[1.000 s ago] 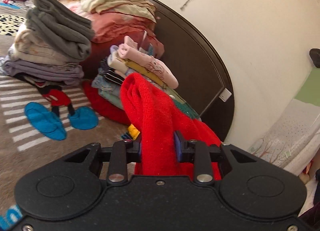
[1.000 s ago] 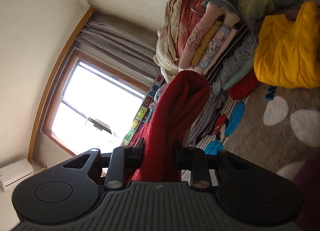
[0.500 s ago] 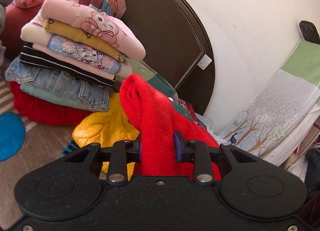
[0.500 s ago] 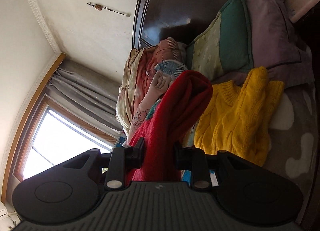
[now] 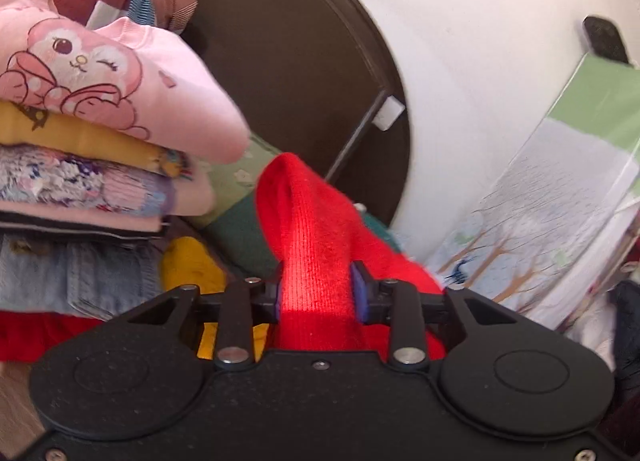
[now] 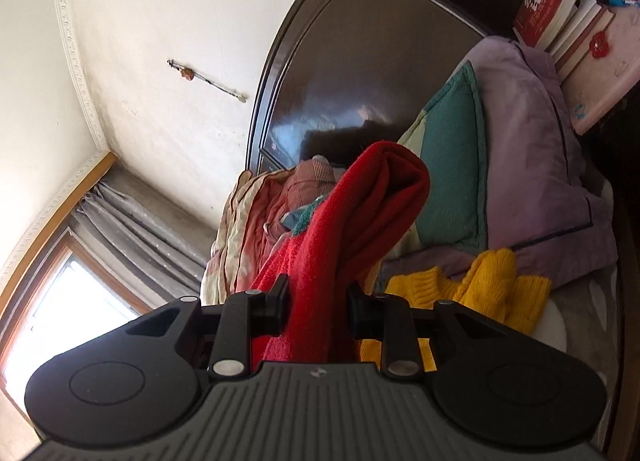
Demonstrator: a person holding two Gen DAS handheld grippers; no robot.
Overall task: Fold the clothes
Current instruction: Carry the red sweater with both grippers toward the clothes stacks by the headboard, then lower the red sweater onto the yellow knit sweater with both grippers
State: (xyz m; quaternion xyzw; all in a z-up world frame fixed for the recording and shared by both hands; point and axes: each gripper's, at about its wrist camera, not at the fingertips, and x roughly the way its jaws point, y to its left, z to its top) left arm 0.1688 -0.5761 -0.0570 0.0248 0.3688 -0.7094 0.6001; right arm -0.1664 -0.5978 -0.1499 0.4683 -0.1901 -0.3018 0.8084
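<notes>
While clamped together, two claws, left claw and right claw, one red sweater

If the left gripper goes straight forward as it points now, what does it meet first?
Probably the green pillow, just beyond the red knit garment held in the left gripper; then the dark headboard. Depth is unclear.

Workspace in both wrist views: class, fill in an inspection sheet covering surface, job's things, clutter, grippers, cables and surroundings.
Surface: grey-brown patterned bed cover, mostly hidden.
Job's things: red knitted garment, bunched and held by both grippers; yellow cable-knit sweater lying unfolded; stack of folded clothes topped by a pink cartoon-print top.
Clutter: purple and teal pillow; books beyond the headboard.
Grippers: left gripper and right gripper each shut on the red knit.
Cables: nothing seen.
Surroundings: dark curved wooden headboard, white wall, grey curtain.
</notes>
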